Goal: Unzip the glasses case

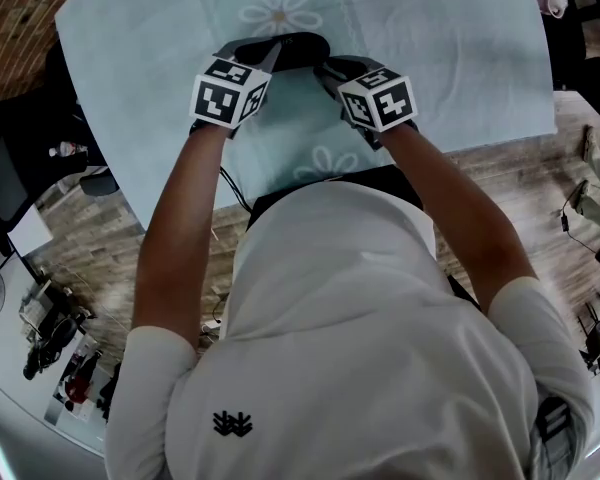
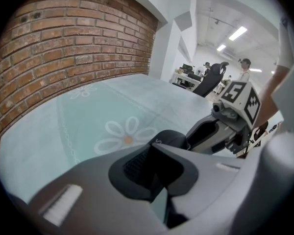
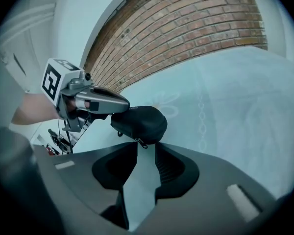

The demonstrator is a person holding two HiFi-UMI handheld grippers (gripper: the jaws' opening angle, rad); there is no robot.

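One black glasses case is on the worktop, which is covered with a pale teal cloth. The case sits near the far side, just below a daisy print. It lies crosswise between the two grippers.

The left gripper has its fingers clenched on the left end of the case. In the right gripper view one finger lies over the top of that end, and the rounded body sticks out past the tips in the left gripper view.

The right gripper is released. Its fingers stand apart, and only cloth shows in the gap between them. The case sits just beyond their tips. Its small zipper pull hangs from the near edge, right in front of the gap and not gripped.

By count there is one case, one visible zipper pull and two grippers. Each gripper carries one marker cube, so there are two cubes. The head view shows two daisy prints, the second near the person's white shirt. A brick wall runs along the far edge of the worktop.
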